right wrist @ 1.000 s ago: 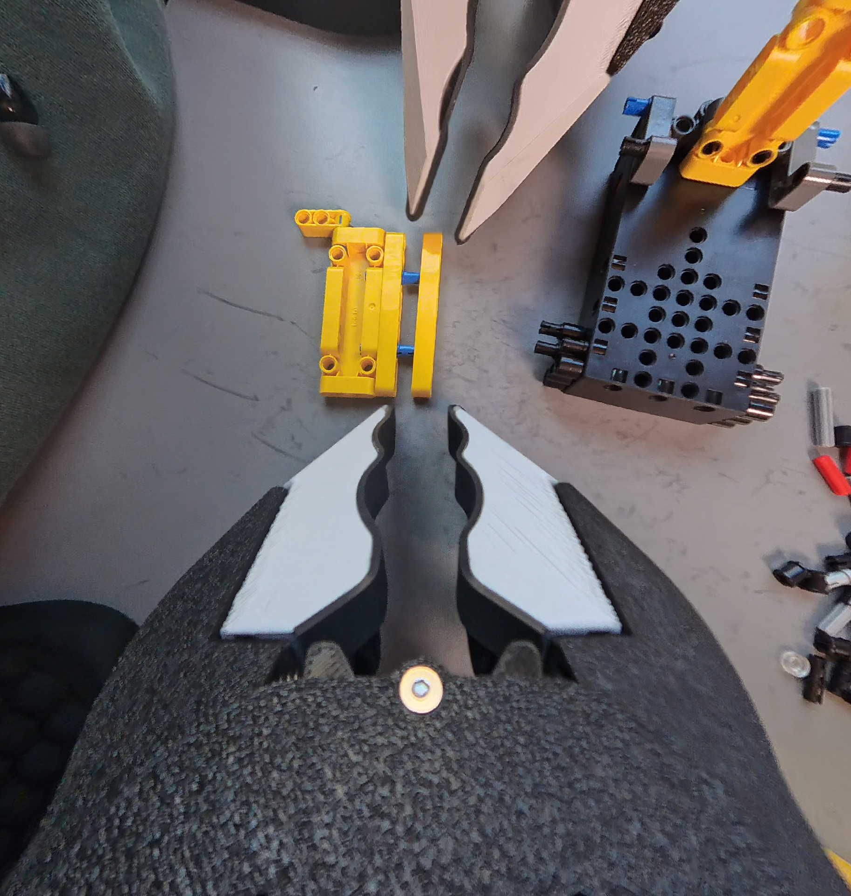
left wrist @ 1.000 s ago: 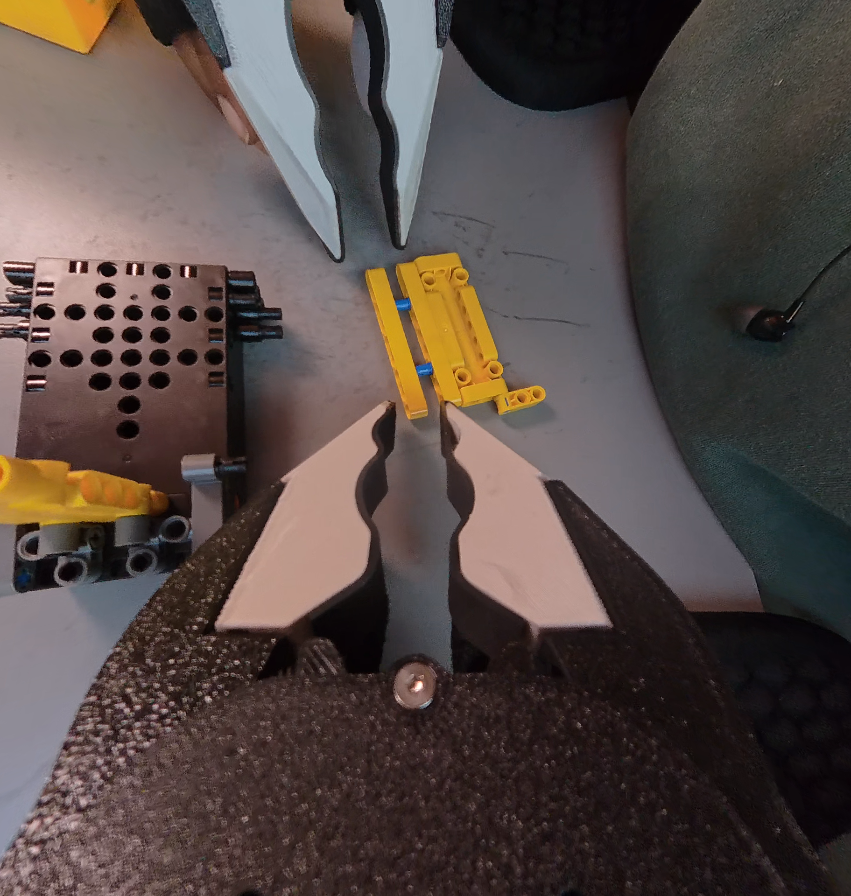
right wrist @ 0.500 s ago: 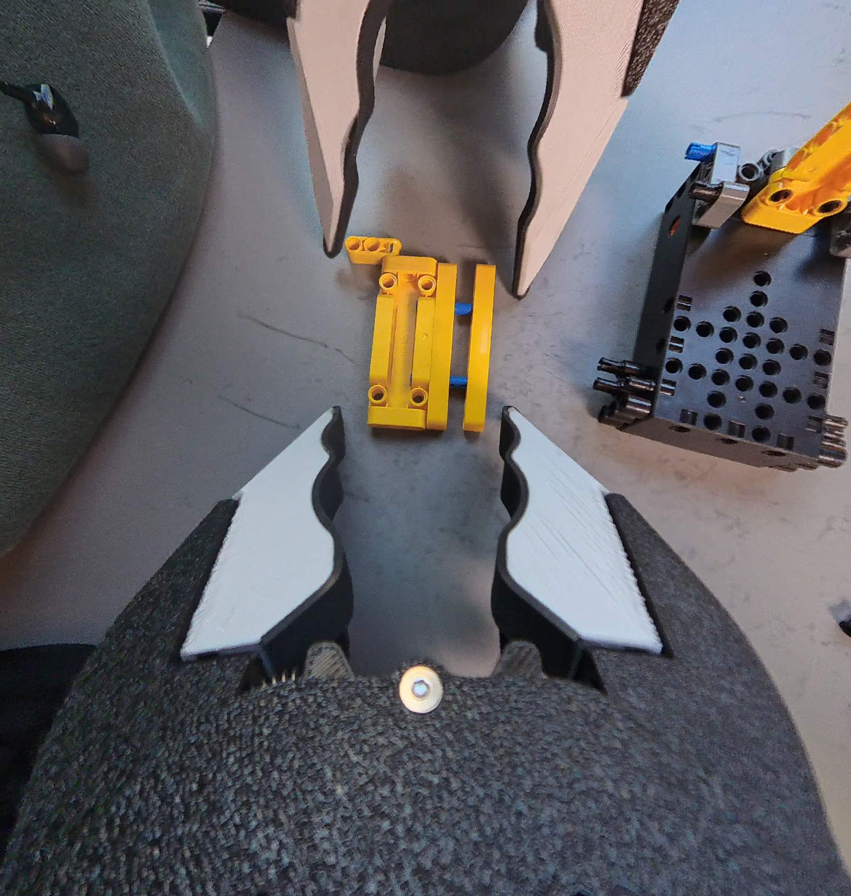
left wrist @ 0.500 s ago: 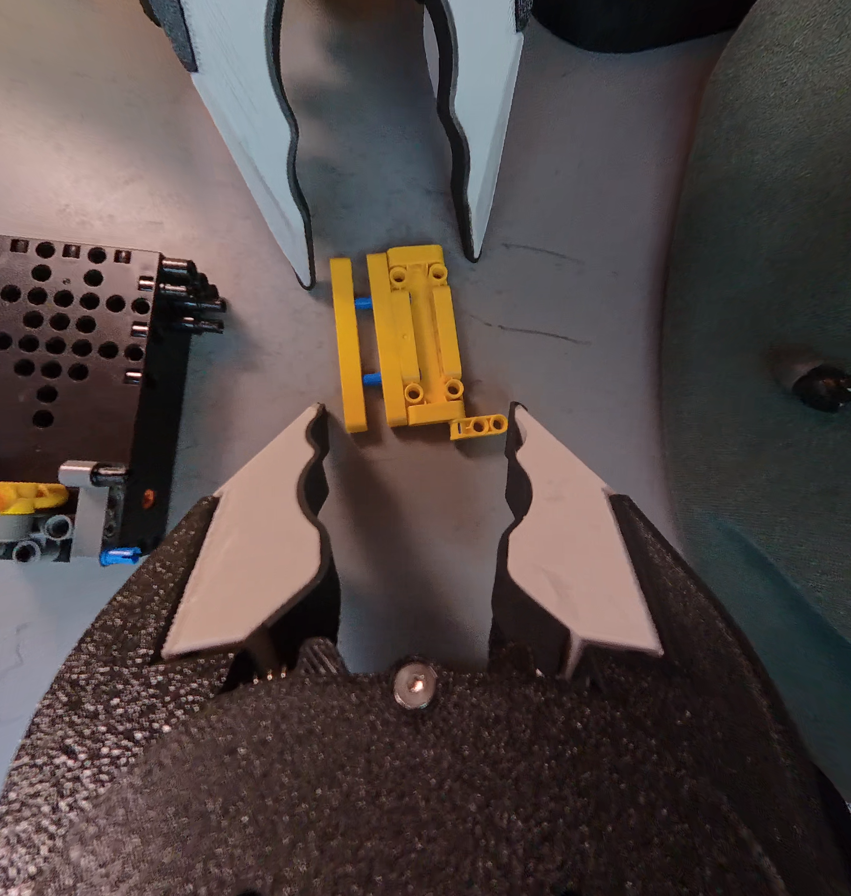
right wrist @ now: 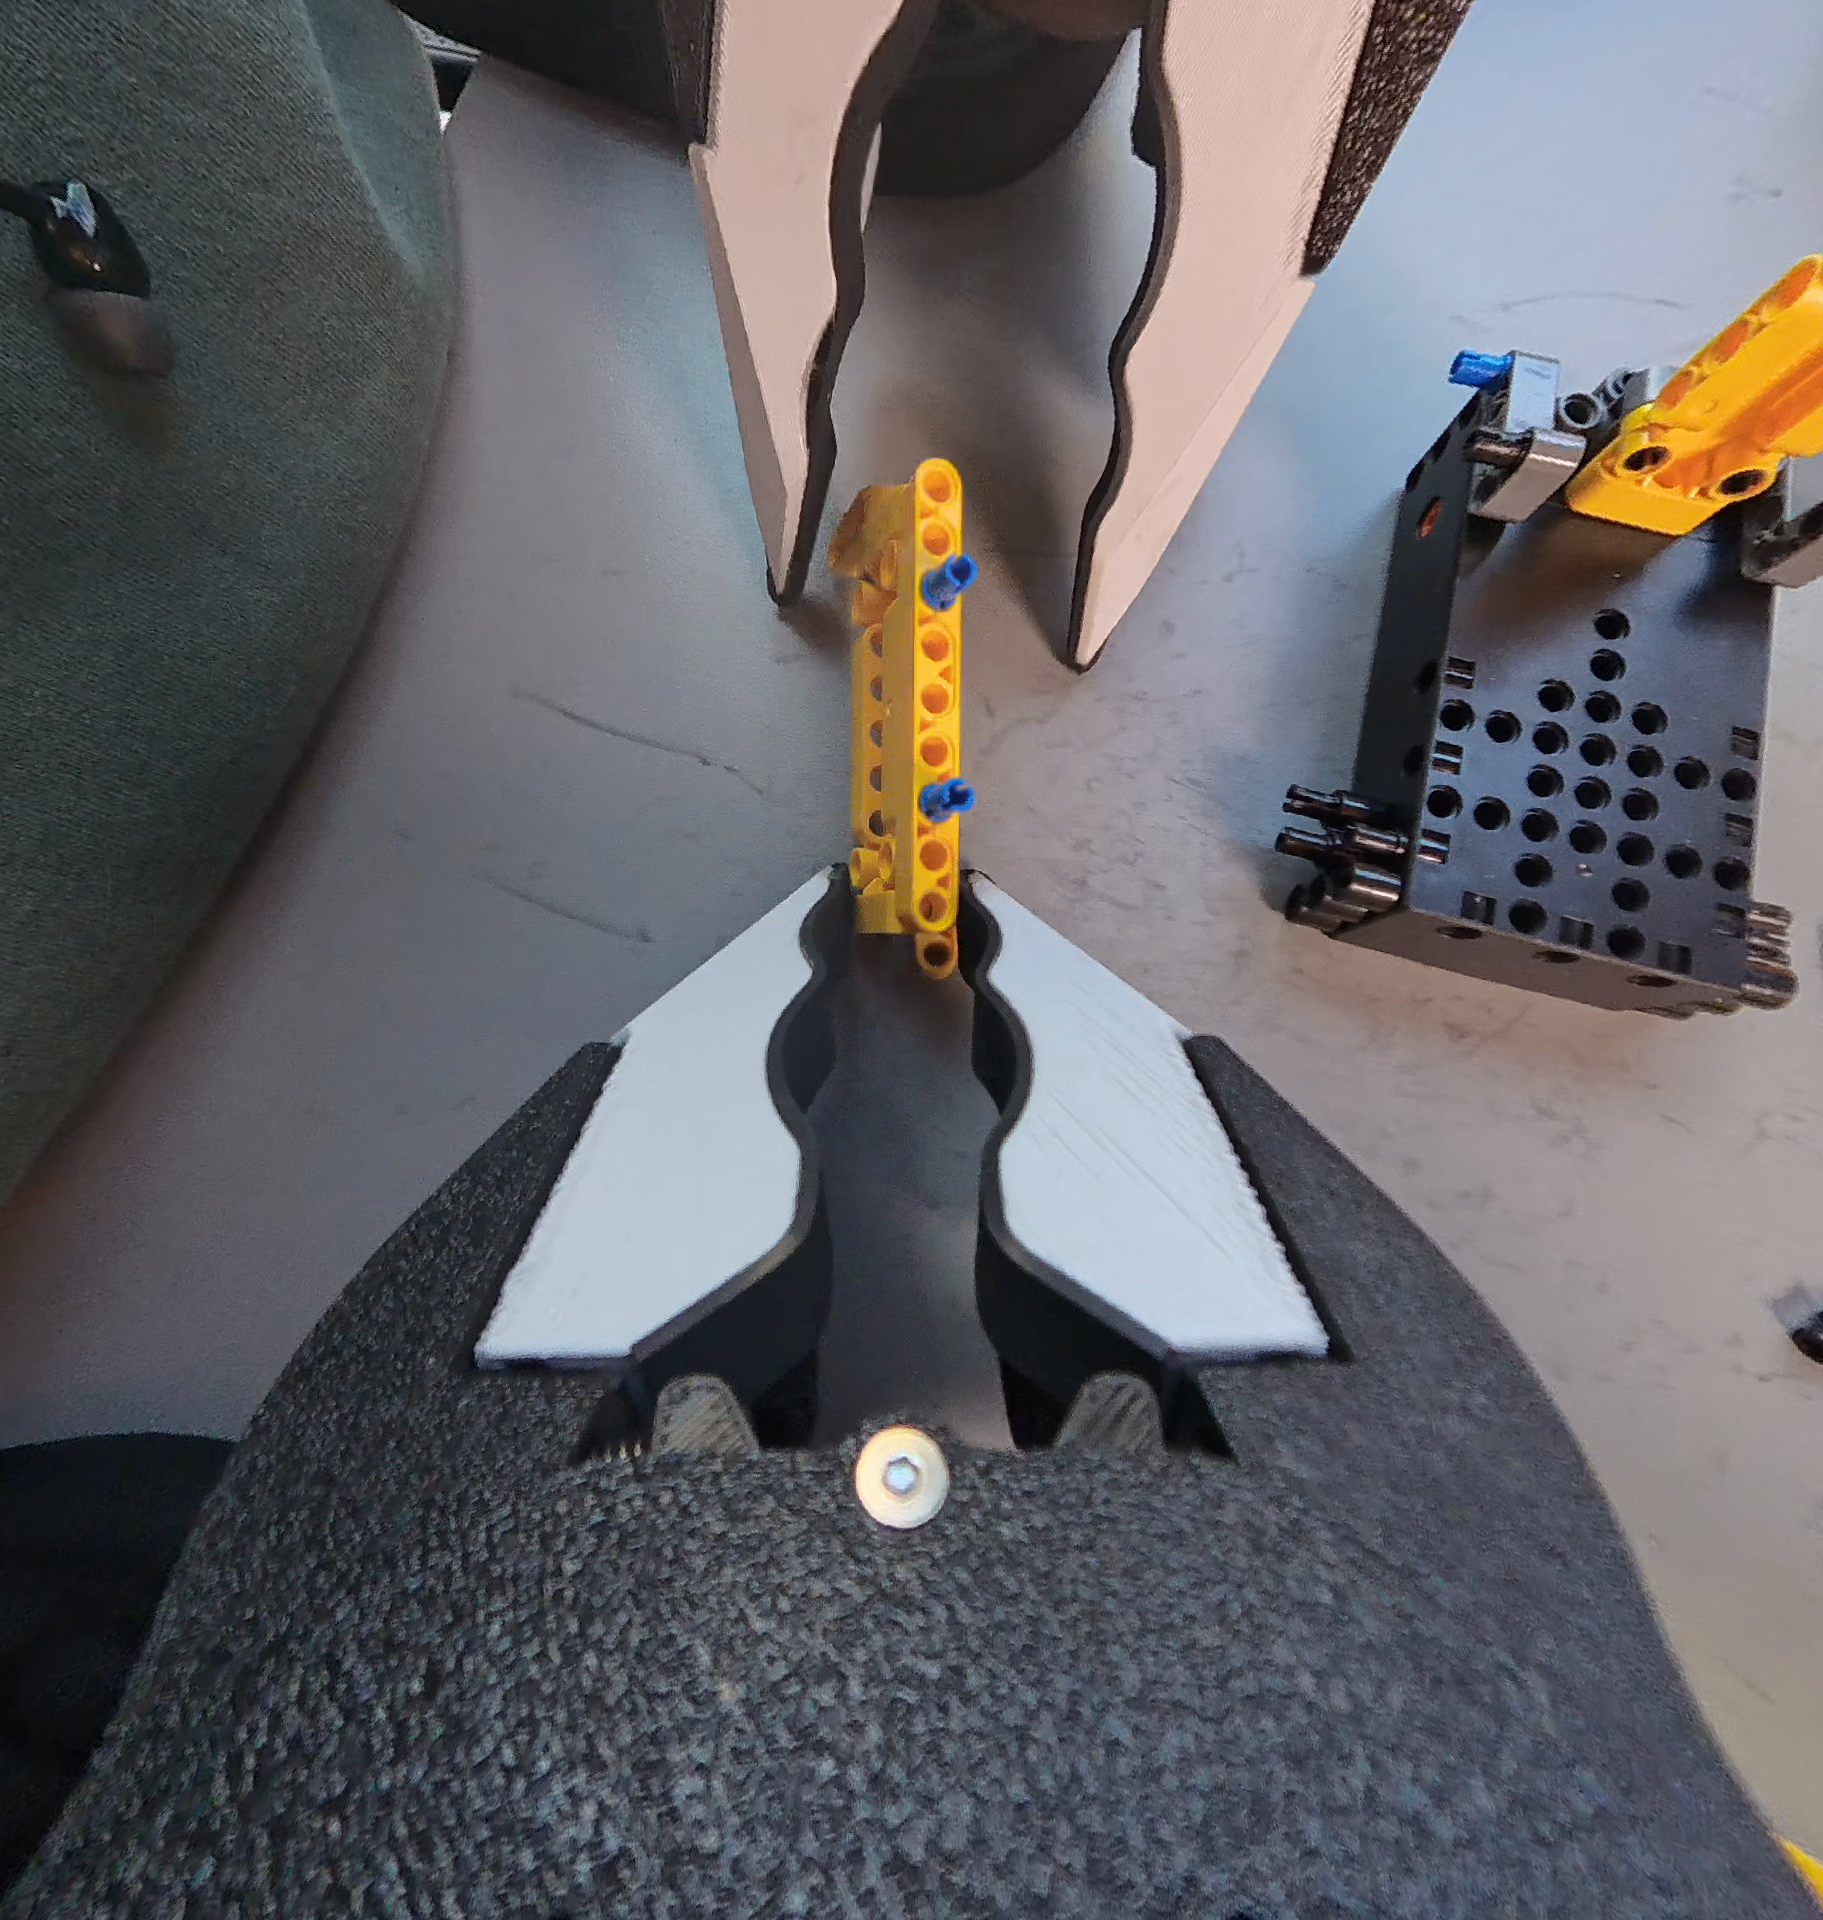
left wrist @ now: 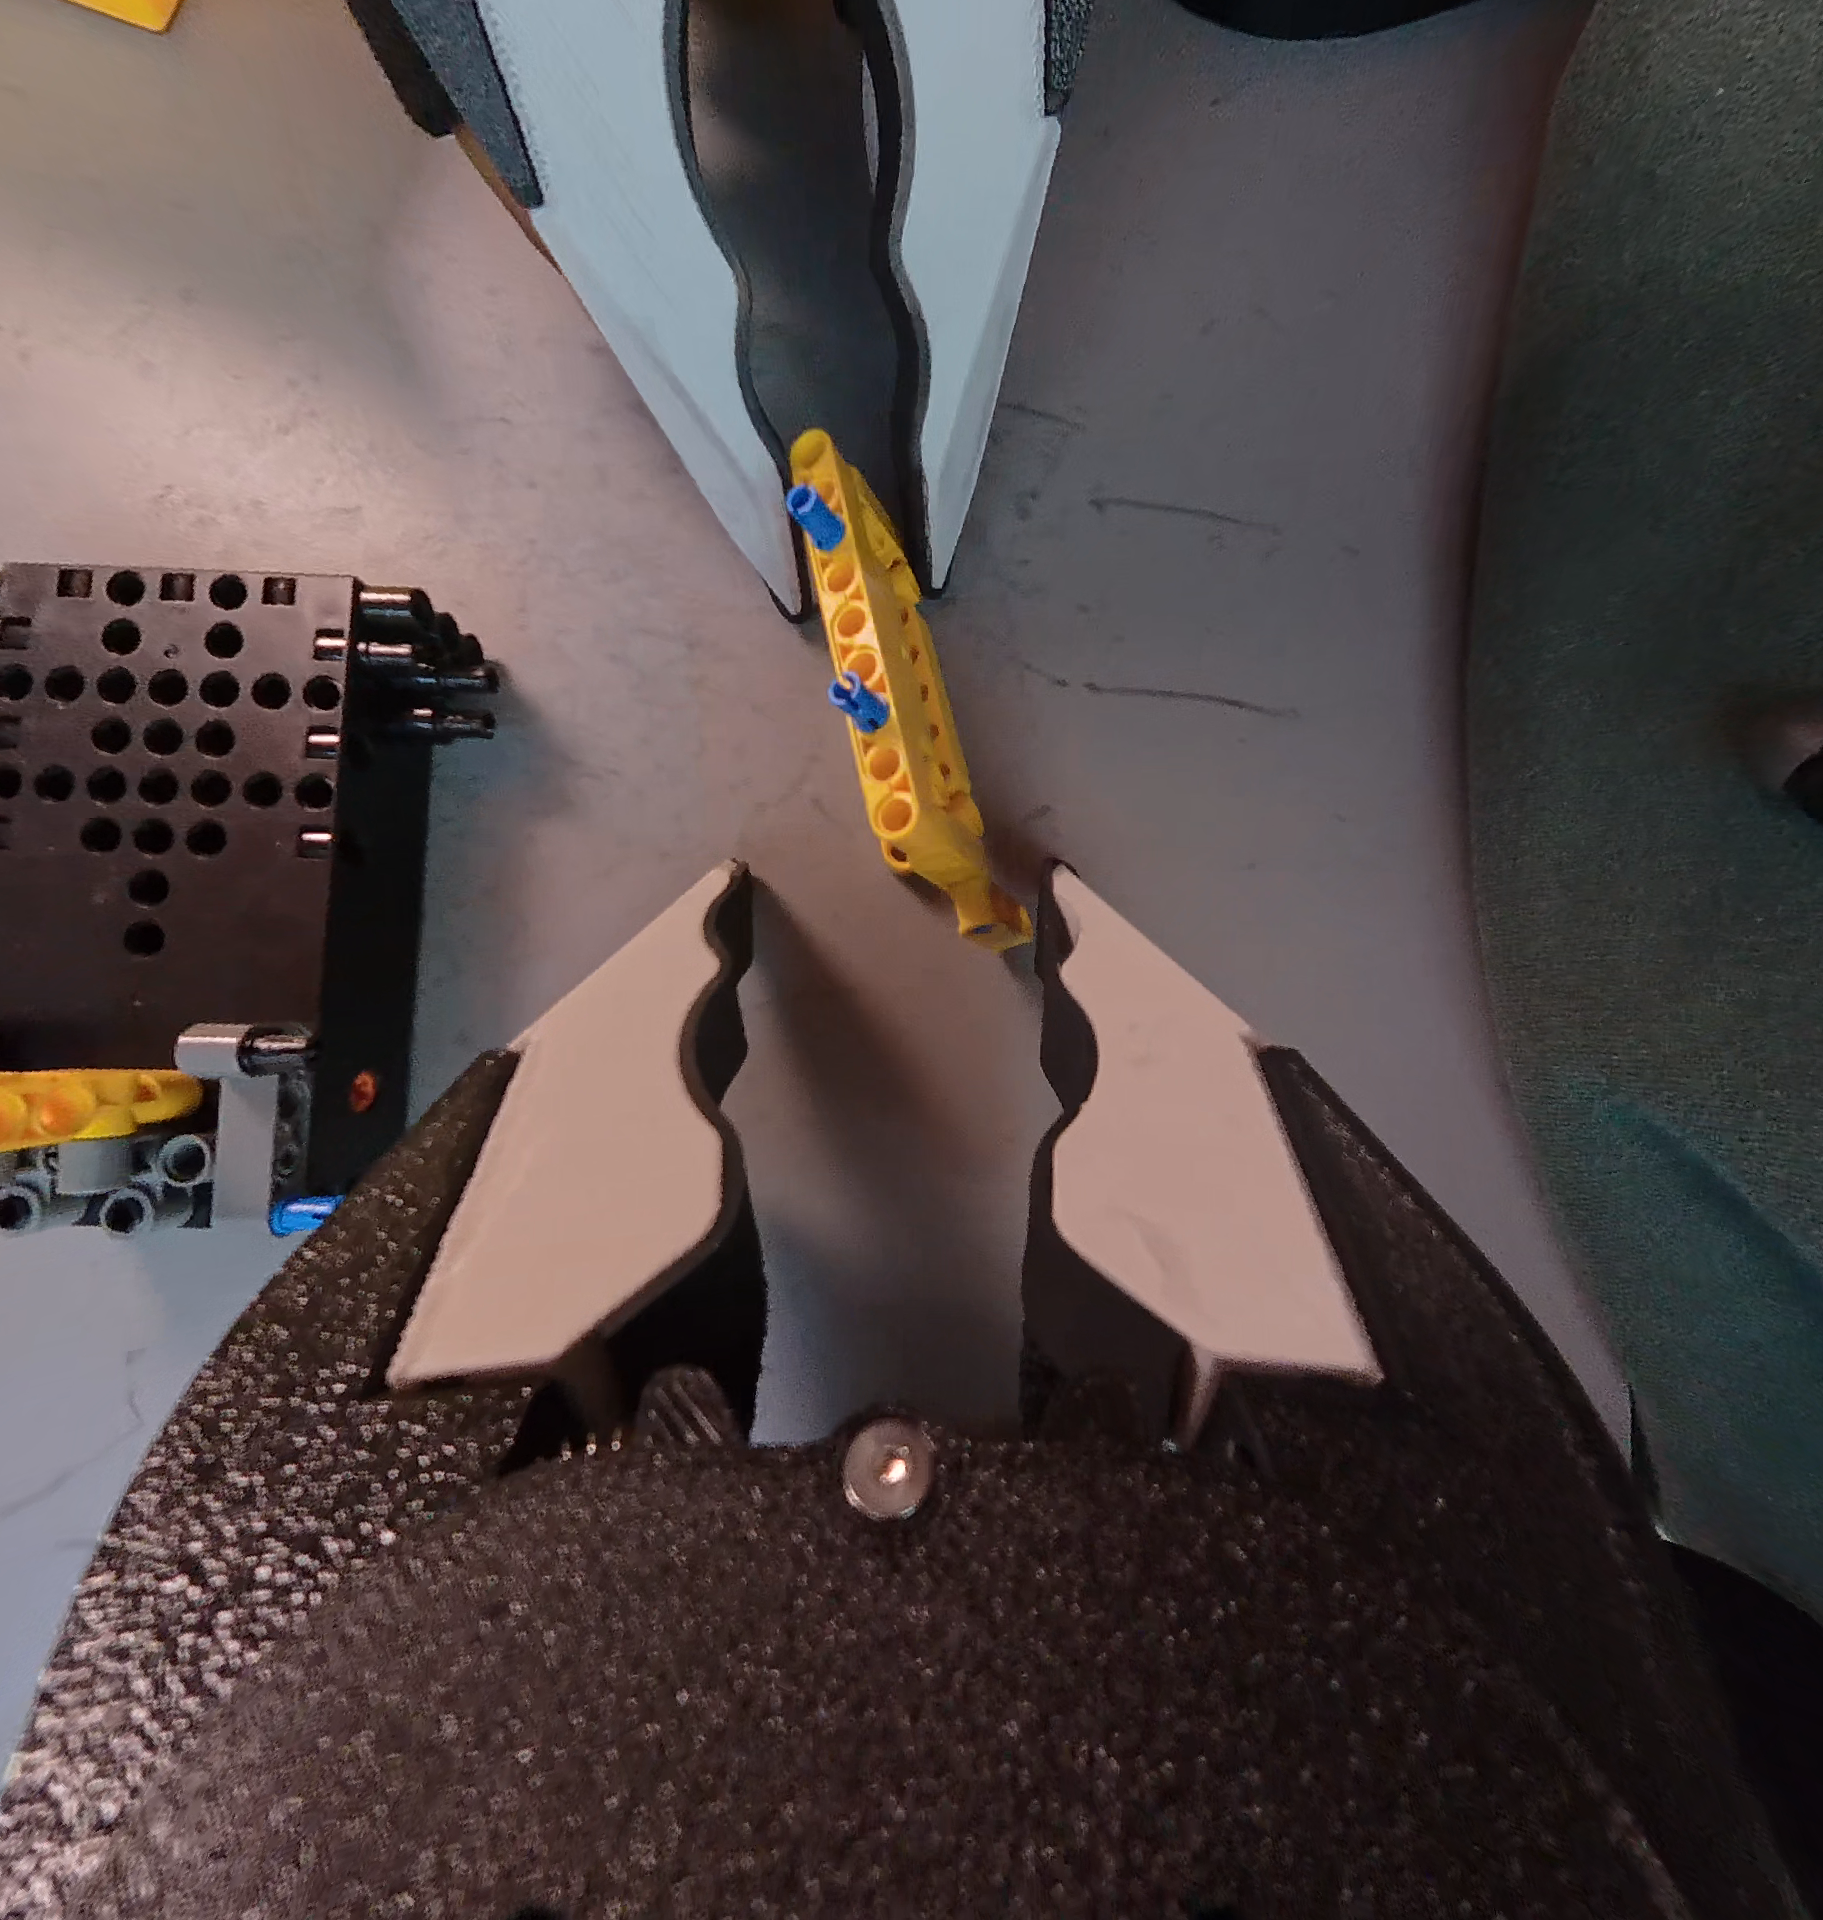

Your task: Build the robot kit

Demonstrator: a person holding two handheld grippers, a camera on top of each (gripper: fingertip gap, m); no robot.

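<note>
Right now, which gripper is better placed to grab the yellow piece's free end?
Probably left: the left gripper is open, with that end between its tips. The right gripper is shut on the yellow piece.

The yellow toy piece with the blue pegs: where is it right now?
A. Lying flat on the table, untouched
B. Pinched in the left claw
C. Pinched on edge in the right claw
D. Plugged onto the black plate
C: the right claw is shut on one end of the yellow piece, which stands on edge; the left claw is open, and the black plate sits apart.
</note>
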